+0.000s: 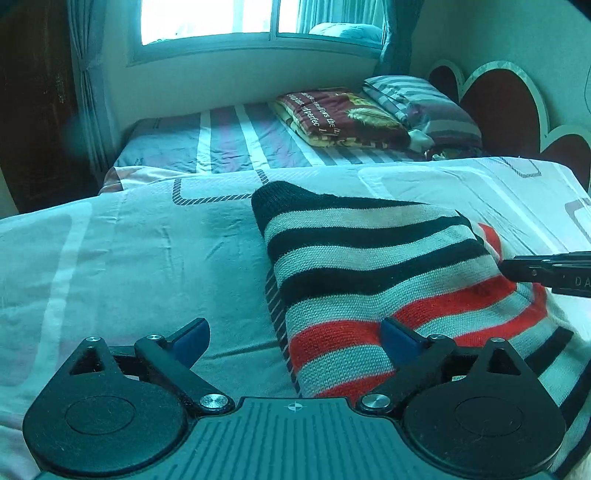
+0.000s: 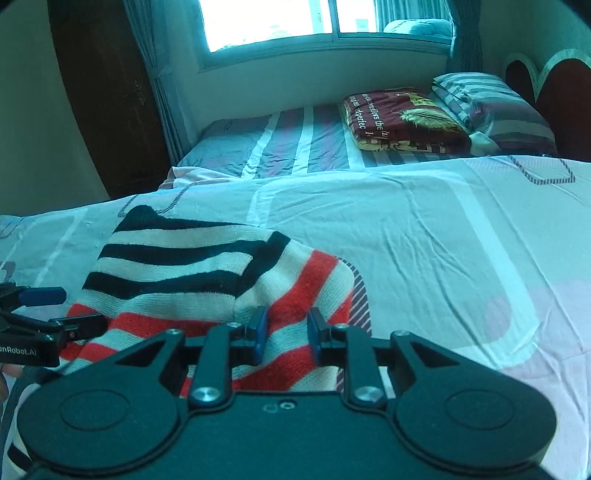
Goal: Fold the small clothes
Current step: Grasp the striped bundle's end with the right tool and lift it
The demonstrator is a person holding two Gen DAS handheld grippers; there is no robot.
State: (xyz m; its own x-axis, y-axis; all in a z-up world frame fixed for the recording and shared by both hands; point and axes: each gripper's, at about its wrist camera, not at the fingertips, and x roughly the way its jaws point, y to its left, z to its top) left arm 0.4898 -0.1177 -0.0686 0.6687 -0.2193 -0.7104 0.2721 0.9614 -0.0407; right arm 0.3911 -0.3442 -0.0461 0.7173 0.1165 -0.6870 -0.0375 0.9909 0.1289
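Observation:
A small knitted sweater with black, white and red stripes lies folded over on the pale bedsheet. My left gripper is wide open over the sweater's left edge, its right pad above the red stripe. It holds nothing. My right gripper is partly open, its jaws a small gap apart, just above the sweater's near right part, holding nothing. The right gripper shows at the right edge of the left wrist view; the left gripper shows at the left edge of the right wrist view.
A second bed with a striped sheet stands behind. On it lie a folded maroon blanket and a striped pillow. A heart-shaped headboard is at the right, a window at the back, a dark wardrobe at the left.

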